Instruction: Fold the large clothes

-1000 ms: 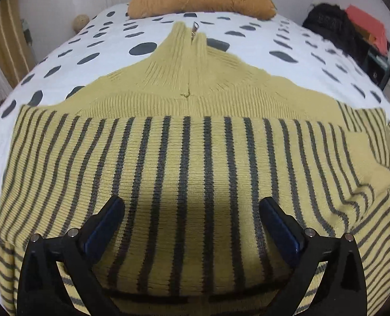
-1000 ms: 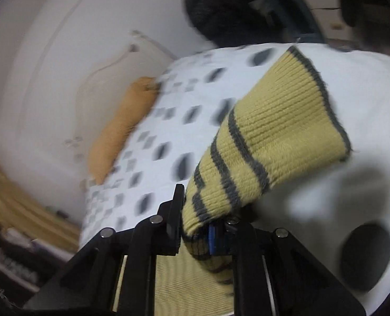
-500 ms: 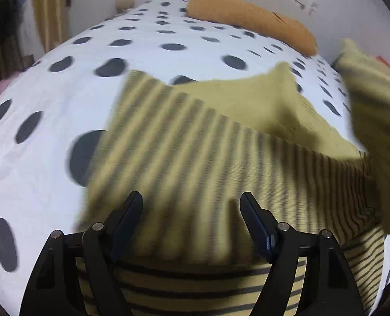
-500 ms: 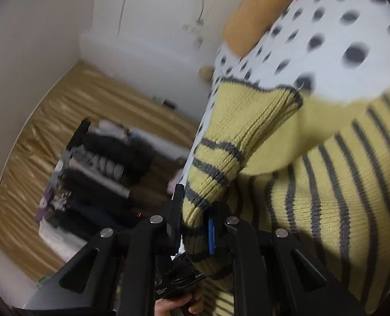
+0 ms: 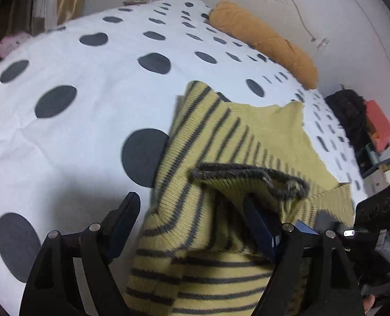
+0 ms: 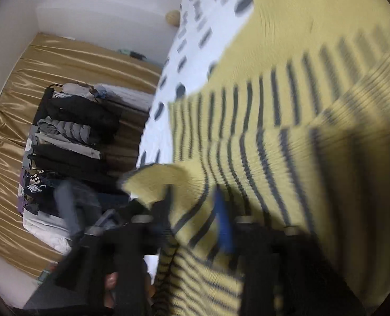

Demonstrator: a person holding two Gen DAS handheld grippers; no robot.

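Folding sleeve [image 5: 250, 181] over sweater [image 5: 221, 279] on bed [image 5: 63, 137]. Right tongs [image 6: 195, 210] opening, letting sleeve go. Left tongs [image 5: 192, 226] opening, loose around sweater. Best to drop sleeve flat, then smooth bumps.

Setting: home bedroom. Bed [image 5: 71, 121] with white cover printed in dark dots; orange bolster pillow [image 5: 263, 39] at its head against a white wall. Gold satin curtain [image 6: 37, 84] along one side. Rack of hanging dark and grey clothes [image 6: 68, 142]. Cluttered shelves [image 5: 374, 131] beside the bed.
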